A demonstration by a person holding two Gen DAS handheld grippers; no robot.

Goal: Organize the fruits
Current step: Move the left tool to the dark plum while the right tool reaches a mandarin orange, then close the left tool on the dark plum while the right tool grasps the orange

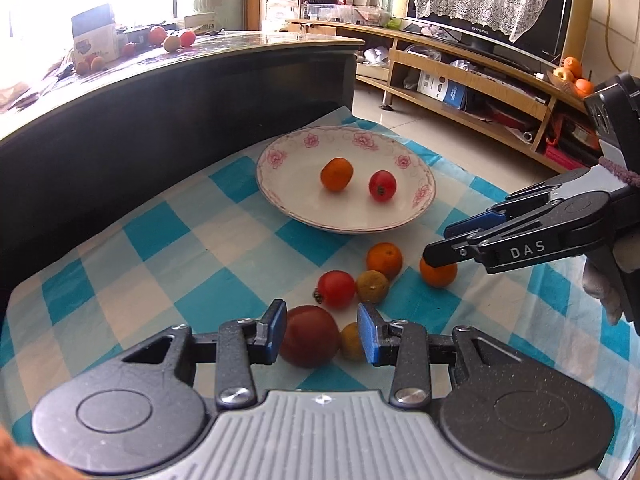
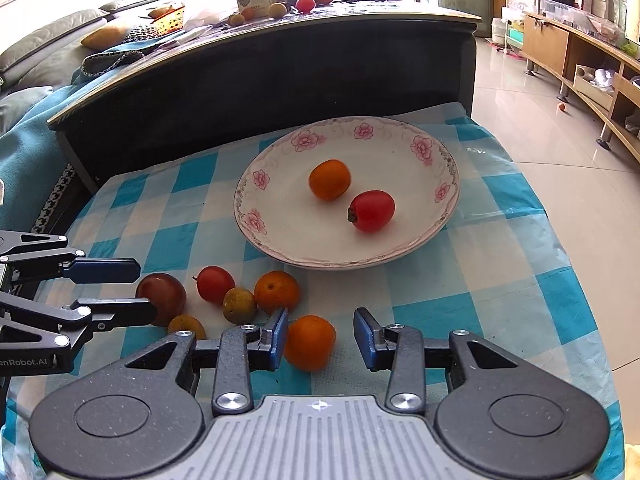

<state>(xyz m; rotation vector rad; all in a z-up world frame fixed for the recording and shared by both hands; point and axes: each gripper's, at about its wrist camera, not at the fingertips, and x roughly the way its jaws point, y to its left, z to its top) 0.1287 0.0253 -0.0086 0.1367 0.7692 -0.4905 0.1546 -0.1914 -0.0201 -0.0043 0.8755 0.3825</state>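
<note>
A white flowered plate (image 1: 288, 208) (image 2: 280, 240) on the blue checked cloth holds an orange (image 1: 336, 174) (image 2: 329, 179) and a red tomato (image 1: 382, 185) (image 2: 372, 211). In front of it lie loose fruits. My left gripper (image 1: 322, 334) (image 2: 142, 290) is open around a dark red fruit (image 1: 310, 336) (image 2: 164, 294), with a small yellow fruit (image 1: 351, 341) (image 2: 186, 327) beside it. My right gripper (image 2: 320, 338) (image 1: 434, 248) is open around an orange (image 2: 310, 342) (image 1: 439, 274). Another tomato (image 1: 337, 289) (image 2: 215, 284), a greenish fruit (image 1: 373, 286) (image 2: 239, 305) and an orange (image 1: 384, 260) (image 2: 277, 291) lie between.
A dark table (image 1: 160, 92) (image 2: 280, 60) with more fruit and boxes rises behind the cloth. A wooden TV stand (image 1: 460, 80) stands to the right across tiled floor (image 2: 540, 128). The cloth's right edge (image 2: 560, 260) drops off.
</note>
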